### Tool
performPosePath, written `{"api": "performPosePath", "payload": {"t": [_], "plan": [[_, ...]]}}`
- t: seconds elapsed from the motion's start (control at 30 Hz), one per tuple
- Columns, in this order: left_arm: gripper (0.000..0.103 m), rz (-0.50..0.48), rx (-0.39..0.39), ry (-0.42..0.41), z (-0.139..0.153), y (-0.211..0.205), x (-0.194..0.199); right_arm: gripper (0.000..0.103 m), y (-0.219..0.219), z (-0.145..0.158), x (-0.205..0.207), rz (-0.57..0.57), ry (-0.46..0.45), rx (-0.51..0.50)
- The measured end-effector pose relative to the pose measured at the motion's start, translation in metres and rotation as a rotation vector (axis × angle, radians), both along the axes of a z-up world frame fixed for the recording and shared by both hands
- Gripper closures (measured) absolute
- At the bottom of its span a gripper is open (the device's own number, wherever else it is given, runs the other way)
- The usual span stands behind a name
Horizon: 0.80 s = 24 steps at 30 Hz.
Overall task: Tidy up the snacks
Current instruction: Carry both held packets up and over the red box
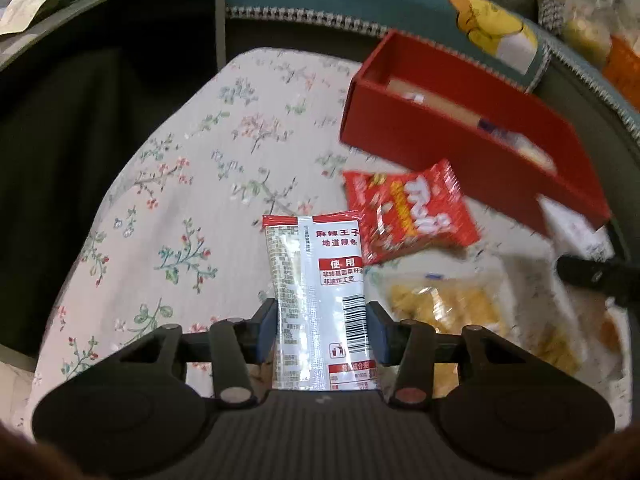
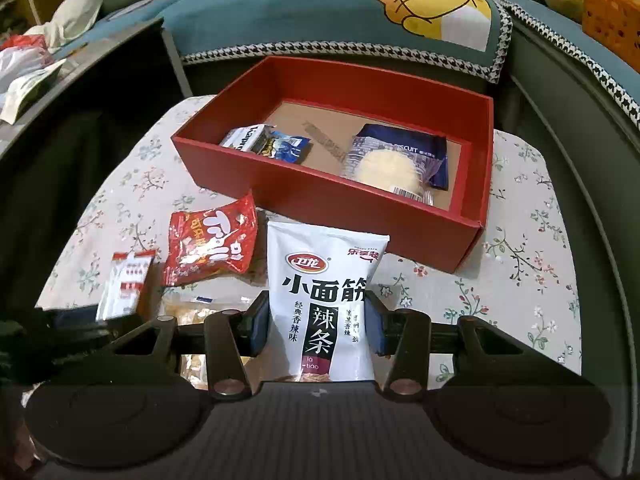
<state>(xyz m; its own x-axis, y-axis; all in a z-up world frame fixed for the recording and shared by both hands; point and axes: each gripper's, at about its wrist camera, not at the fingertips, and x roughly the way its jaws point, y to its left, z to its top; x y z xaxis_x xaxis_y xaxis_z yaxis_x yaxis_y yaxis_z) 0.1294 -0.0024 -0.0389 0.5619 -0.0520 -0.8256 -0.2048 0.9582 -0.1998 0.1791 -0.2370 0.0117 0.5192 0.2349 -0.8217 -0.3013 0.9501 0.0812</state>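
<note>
My left gripper point(image 1: 322, 326) is shut on a white snack packet with a red top band and a barcode point(image 1: 320, 280), held above the floral tablecloth point(image 1: 180, 184). My right gripper point(image 2: 318, 326) is shut on a white latiao packet with black lettering point(image 2: 324, 300), just in front of the red box point(image 2: 320, 196). Inside the box lie a blue-and-white wrapper point(image 2: 268, 142) and a round biscuit in a dark blue pack point(image 2: 396, 160). A red crinkled snack bag point(image 2: 210, 240) lies on the cloth left of the box. The left gripper's packet point(image 2: 126, 284) shows at the left in the right wrist view.
A clear bag of yellow snacks point(image 1: 444, 304) lies on the cloth under both grippers. A teal sofa with a yellow cartoon cushion point(image 2: 432, 4) stands behind the table, an orange basket point(image 2: 612, 16) at the far right. The table's left edge drops into dark space point(image 1: 60, 160).
</note>
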Motion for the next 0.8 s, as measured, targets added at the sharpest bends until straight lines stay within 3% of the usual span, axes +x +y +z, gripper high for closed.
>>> {"api": "performPosePath", "payload": {"t": [0.3, 0.8], "plan": [[0.048, -0.047, -0.032, -0.119, 0.036, -0.016, 0.010, 0.049, 0.000, 0.011, 0.002, -0.002, -0.037, 0.011], [0.048, -0.129, -0.018, -0.189, 0.060, -0.046, 0.049, 0.049, -0.006, 0.025, 0.017, -0.035, -0.090, 0.024]]}}
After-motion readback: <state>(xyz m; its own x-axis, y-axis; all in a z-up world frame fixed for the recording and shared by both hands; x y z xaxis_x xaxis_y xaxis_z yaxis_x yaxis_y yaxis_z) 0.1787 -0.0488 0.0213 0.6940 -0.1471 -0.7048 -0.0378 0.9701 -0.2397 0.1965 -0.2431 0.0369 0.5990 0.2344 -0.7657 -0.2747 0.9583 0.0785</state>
